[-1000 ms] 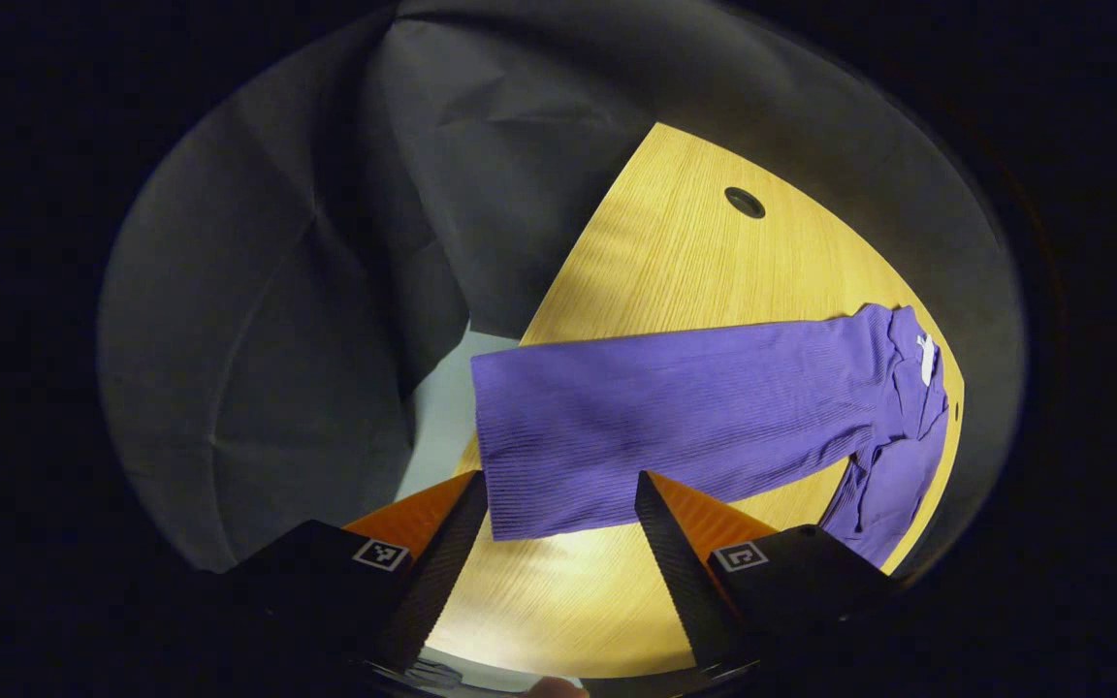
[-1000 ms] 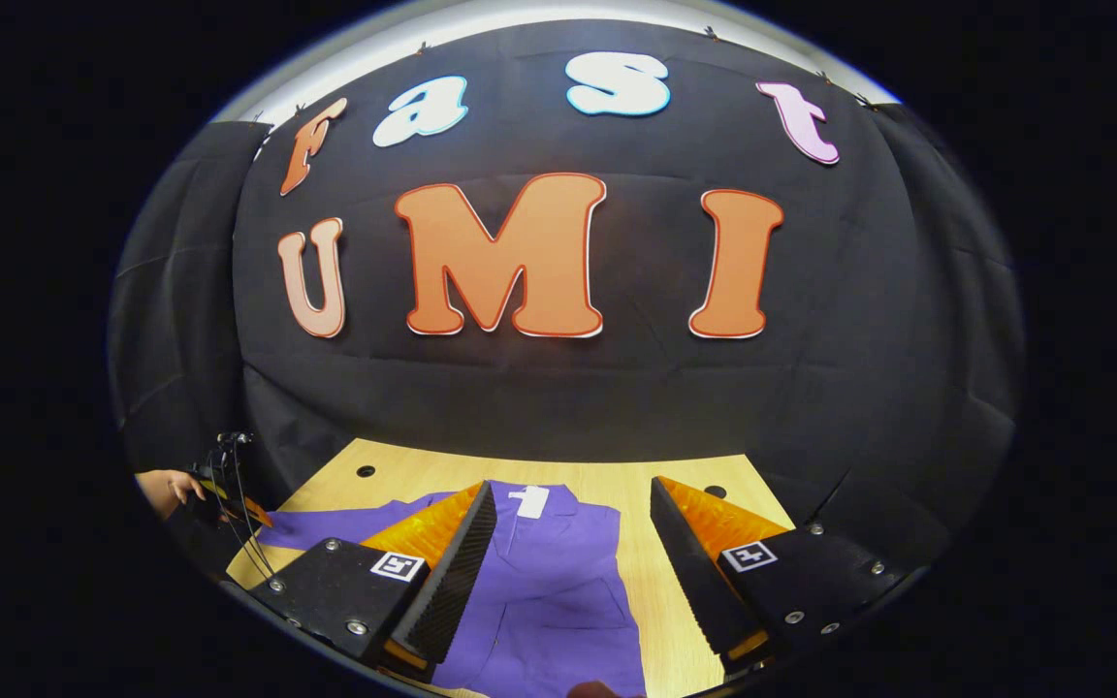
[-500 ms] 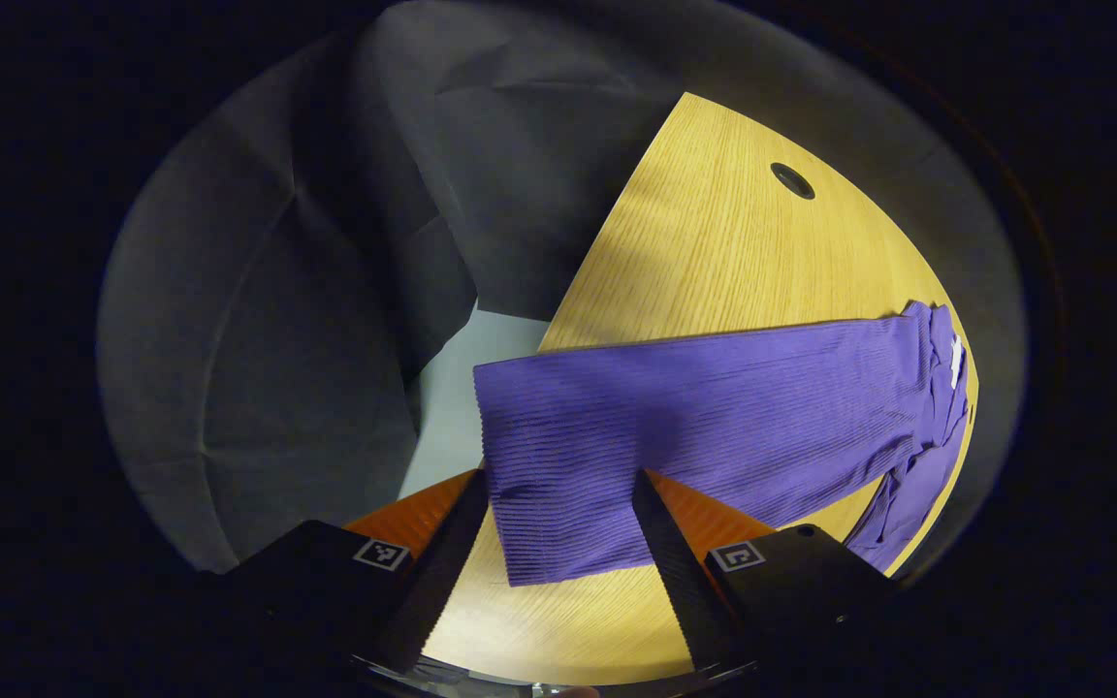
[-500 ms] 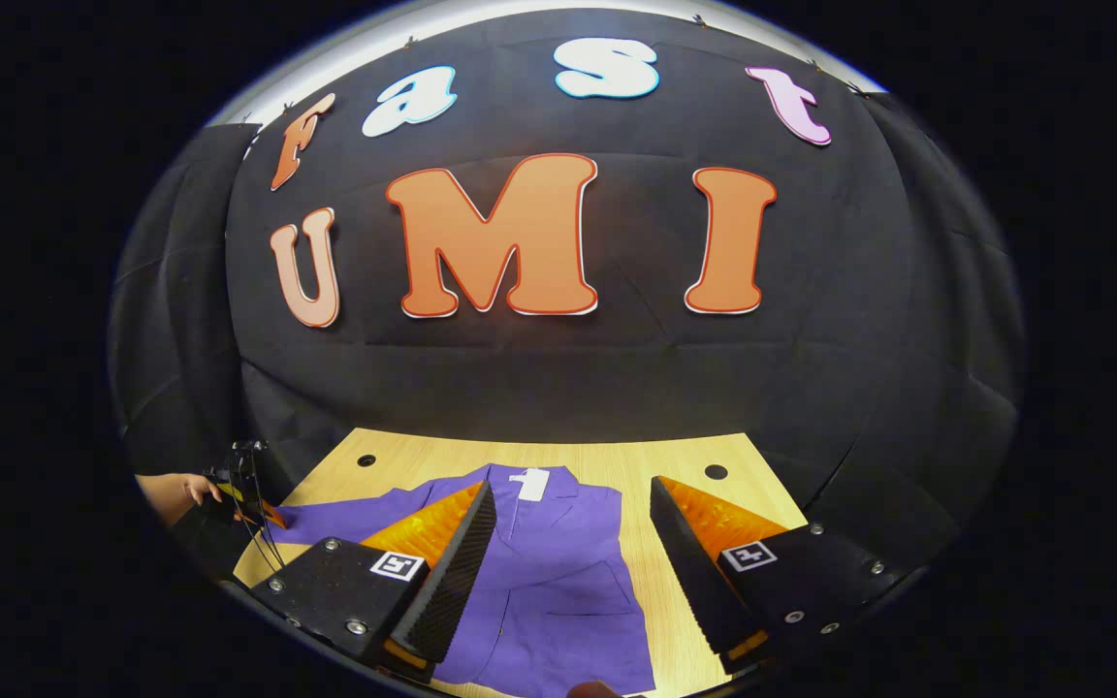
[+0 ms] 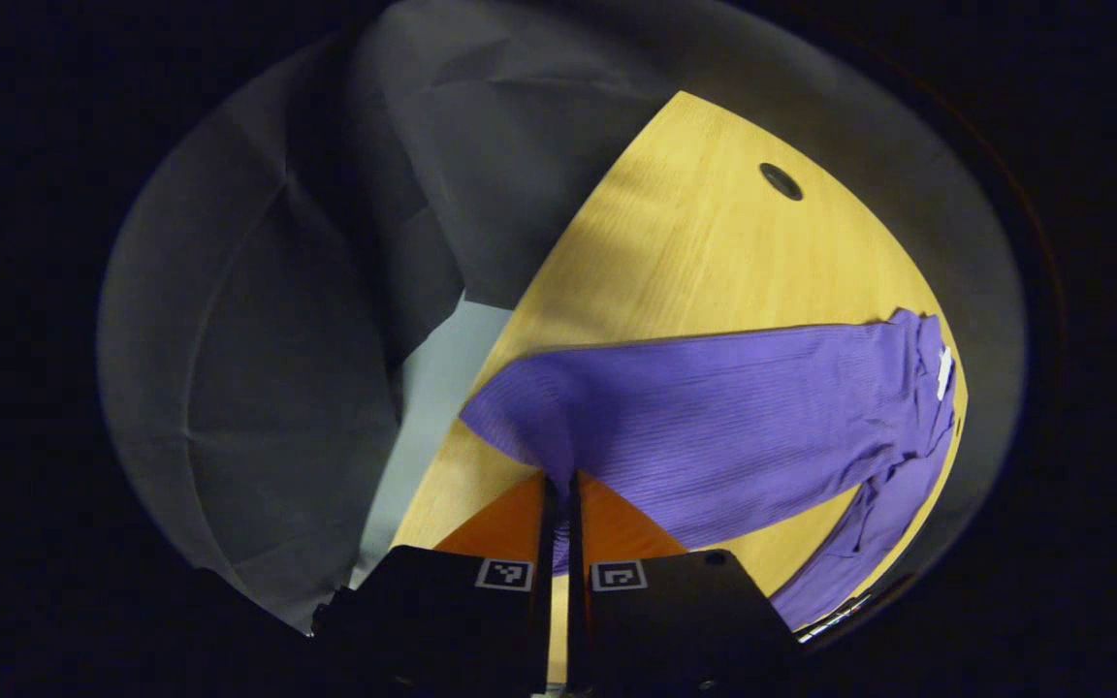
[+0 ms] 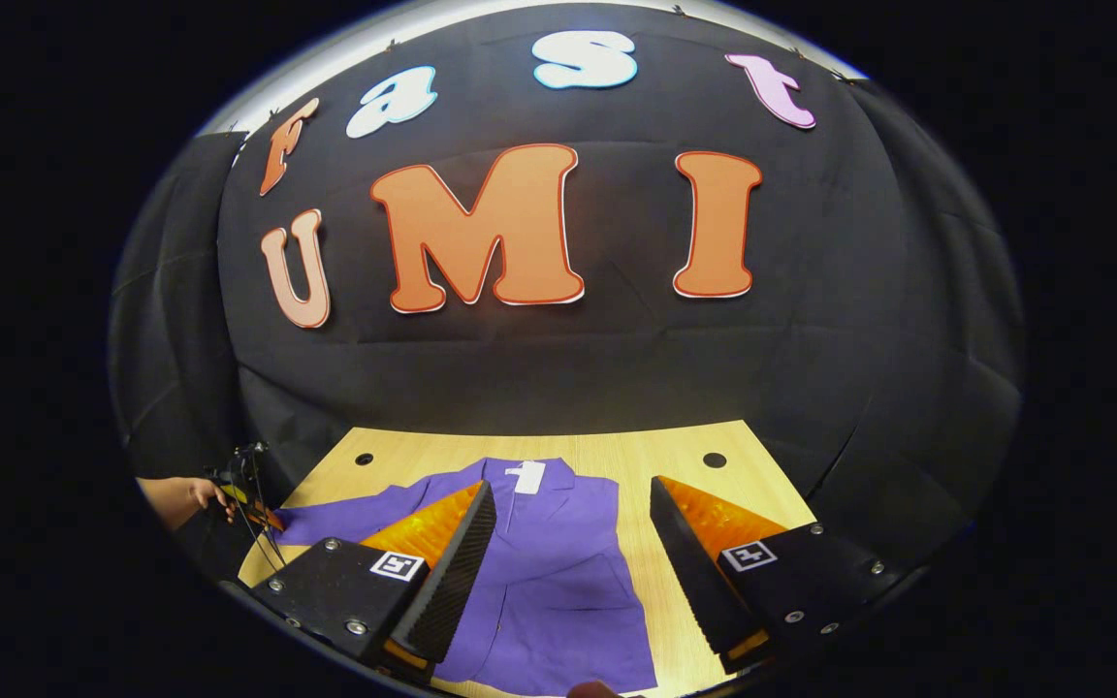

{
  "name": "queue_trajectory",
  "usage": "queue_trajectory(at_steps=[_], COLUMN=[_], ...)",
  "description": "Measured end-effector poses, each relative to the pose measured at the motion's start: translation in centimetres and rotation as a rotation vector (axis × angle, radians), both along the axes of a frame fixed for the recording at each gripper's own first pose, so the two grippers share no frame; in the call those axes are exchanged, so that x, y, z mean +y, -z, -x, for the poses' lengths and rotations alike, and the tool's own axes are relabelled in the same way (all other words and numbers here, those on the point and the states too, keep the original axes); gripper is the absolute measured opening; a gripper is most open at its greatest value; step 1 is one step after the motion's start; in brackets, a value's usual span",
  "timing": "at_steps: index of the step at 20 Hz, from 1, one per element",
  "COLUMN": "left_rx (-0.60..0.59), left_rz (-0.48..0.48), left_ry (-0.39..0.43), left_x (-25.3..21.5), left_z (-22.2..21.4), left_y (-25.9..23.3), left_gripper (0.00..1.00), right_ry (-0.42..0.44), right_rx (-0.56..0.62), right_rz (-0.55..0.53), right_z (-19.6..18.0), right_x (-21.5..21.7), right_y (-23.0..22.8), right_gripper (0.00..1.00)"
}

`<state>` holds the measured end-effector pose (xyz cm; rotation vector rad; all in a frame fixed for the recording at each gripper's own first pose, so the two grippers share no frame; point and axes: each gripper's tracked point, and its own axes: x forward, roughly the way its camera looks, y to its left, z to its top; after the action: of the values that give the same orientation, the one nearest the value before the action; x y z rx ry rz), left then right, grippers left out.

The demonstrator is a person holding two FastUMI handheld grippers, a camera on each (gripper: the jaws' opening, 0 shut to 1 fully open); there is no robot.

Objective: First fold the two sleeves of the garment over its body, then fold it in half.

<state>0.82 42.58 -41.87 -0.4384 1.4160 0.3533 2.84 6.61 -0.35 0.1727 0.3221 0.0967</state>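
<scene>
The left gripper (image 5: 558, 504) clenches the cuff of the purple shirt's sleeve (image 5: 714, 407) between its fingers; the right gripper (image 6: 573, 543) hangs released, its fingers straddling the shirt body (image 6: 558, 572).

My left gripper (image 5: 559, 504) sits at the sleeve (image 5: 694, 417) end, fingers pressed together on the cuff, which lifts off the table (image 5: 704, 242). The sleeve runs away to the right toward the garment (image 6: 558, 553) body. In the right gripper view, my right gripper (image 6: 573, 553) hangs above the garment, fingers wide apart, the body lying flat on the table between them. Far left there, a hand (image 6: 192, 496) holds the other gripper at the sleeve's end.
</scene>
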Motion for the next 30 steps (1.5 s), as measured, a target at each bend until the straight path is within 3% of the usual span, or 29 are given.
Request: queue_trajectory(at_steps=[11,12,13,23,24,26,28,29,30], left_rx=[-0.224,-0.245,-0.261,-0.392,-0.405,-0.416,-0.421,-0.418,-0.417], left_rz=[-0.078,-0.082,-0.084,-0.036,-0.033,-0.029,-0.017,-0.007,-0.001], left_ry=[0.281,0.305,0.328,0.547,0.565,0.608,0.649,0.667,0.685], left_x=[-8.8,-10.0,-11.3,-27.2,-28.8,-32.0,-35.7,-37.3,-38.8], left_z=[-6.0,-6.7,-7.1,-11.8,-12.4,-13.4,-14.3,-14.5,-14.7], left_y=[-13.7,-14.9,-16.1,-23.8,-24.4,-25.1,-25.4,-25.5,-25.5], left_gripper=[0.07,0.07,0.07,0.08,0.08,0.07,0.08,0.08,0.07], right_ry=[-0.019,-0.021,-0.025,-0.031,-0.034,-0.032,-0.021,-0.019,-0.013], right_rx=[-0.05,-0.051,-0.051,-0.055,-0.057,-0.054,-0.052,-0.053,-0.05], right_rz=[-0.02,-0.014,-0.011,-0.056,-0.06,-0.06,-0.056,-0.061,-0.07], right_z=[-0.8,-0.9,-0.9,-0.5,-0.5,-0.4,-0.5,-0.5,-0.4], right_x=[-2.1,-2.4,-2.7,-6.2,-6.6,-7.4,-8.8,-9.2,-9.9], right_y=[-0.2,0.0,0.2,1.8,1.9,2.4,2.8,3.0,3.1], right_gripper=[0.96,1.0,0.96,0.95,1.0,0.95,0.95,1.0,0.96])
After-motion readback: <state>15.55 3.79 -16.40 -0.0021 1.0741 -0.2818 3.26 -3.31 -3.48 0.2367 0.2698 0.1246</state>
